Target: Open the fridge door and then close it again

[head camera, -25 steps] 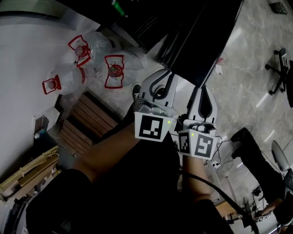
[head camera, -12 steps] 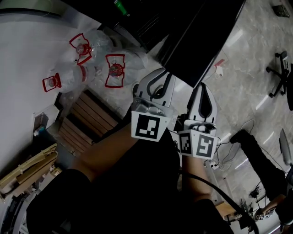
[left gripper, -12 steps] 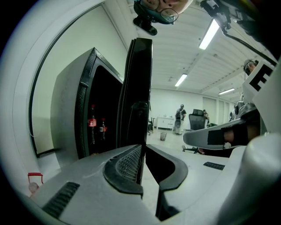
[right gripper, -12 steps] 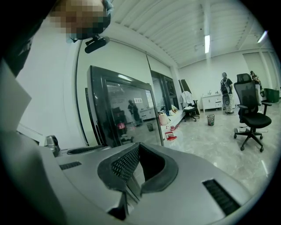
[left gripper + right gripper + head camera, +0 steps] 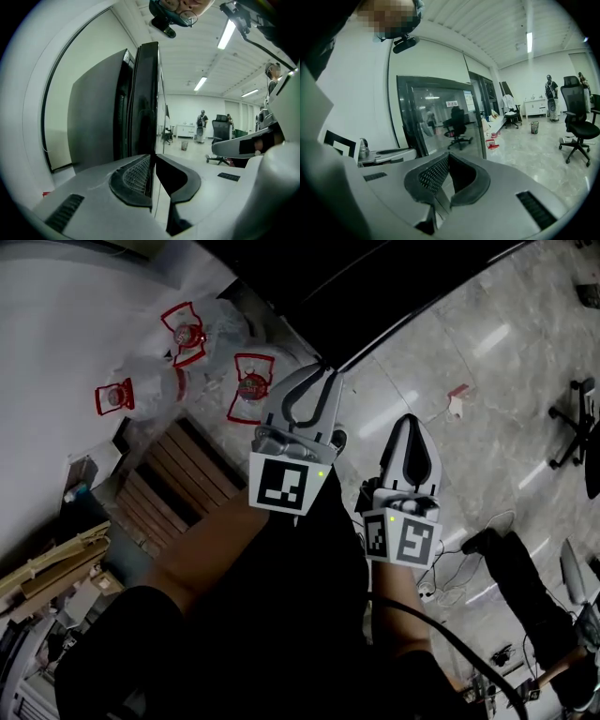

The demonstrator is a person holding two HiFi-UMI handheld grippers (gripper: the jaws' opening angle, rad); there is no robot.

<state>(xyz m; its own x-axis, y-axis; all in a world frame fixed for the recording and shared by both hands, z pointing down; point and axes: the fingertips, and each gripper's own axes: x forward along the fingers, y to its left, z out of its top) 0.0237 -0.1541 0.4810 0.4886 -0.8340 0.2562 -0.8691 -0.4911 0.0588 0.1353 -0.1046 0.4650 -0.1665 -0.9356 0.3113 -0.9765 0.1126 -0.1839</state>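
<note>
The fridge door (image 5: pixel 394 287) is a black panel across the top of the head view. In the left gripper view the door (image 5: pixel 144 93) stands edge-on beside the dark fridge body (image 5: pixel 93 117). My left gripper (image 5: pixel 319 373) is at the door's free edge, and its jaws (image 5: pixel 152 157) are shut on that thin edge. My right gripper (image 5: pixel 412 420) hangs beside it over the floor, apart from the door, shut (image 5: pixel 448 155) with nothing between its jaws. The right gripper view faces a dark glass front (image 5: pixel 440 122) that mirrors an office chair.
Large water bottles with red handles (image 5: pixel 248 385) and a wooden pallet (image 5: pixel 173 479) lie on the floor at the left. Cables (image 5: pixel 469 577) and an office chair (image 5: pixel 577 418) are at the right. A person (image 5: pixel 551 93) stands far off by a bin (image 5: pixel 535 127).
The door's edge has swung toward the top left of the head view, and my left gripper has gone with it. The right gripper has barely shifted.
</note>
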